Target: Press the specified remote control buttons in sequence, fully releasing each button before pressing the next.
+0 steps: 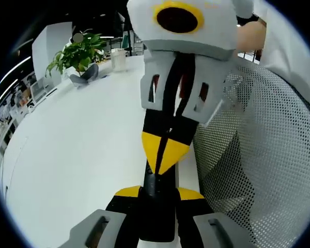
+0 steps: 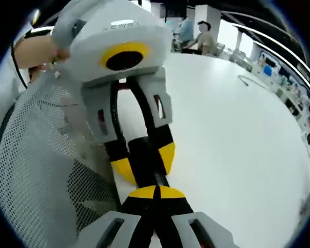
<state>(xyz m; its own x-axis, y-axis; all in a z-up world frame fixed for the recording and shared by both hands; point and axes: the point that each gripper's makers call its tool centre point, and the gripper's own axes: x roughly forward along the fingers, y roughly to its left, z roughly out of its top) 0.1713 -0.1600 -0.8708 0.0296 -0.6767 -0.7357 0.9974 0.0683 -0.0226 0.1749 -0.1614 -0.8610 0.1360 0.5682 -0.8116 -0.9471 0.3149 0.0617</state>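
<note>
My left gripper: jaws clamping a black remote.
My right gripper: jaws closed together, tips against remote's end.
Below: white table.
Beside: mesh chair.

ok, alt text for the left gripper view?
Two yellow-tipped black grippers meet tip to tip over a long white table: the left gripper grips a black bar, the right gripper points back. A grey mesh chair back stands right, a green potted plant far left.

Open office: long white table, potted plant.
</note>
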